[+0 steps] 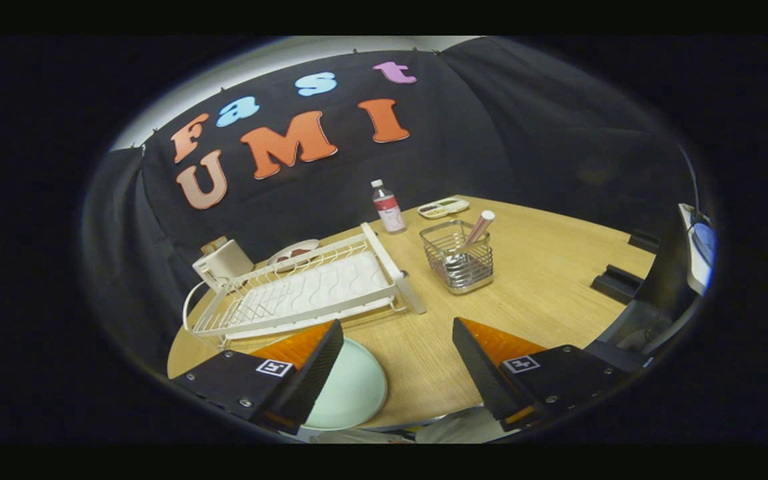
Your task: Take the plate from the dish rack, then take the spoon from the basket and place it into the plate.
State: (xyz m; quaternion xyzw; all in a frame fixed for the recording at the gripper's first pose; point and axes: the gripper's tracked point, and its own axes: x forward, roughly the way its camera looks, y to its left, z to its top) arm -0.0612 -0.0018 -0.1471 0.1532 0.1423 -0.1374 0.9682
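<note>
The pale green plate (pixel 351 390) lies flat on the desk (pixel 544 260), out of the white dish rack (pixel 304 290), partly under one finger of the tool (pixel 397 363), whose jaws gape empty. The spoon (pixel 474 233) stands untouched in the wire basket (pixel 459 257) beyond.

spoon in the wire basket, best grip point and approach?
Probably the handle end of the spoon, coming from above. The handle leans out over the rim of the basket, while the bowl sits down inside the wire walls. The hand-held gripper is open, short of the basket, with the plate beside one finger.
</note>
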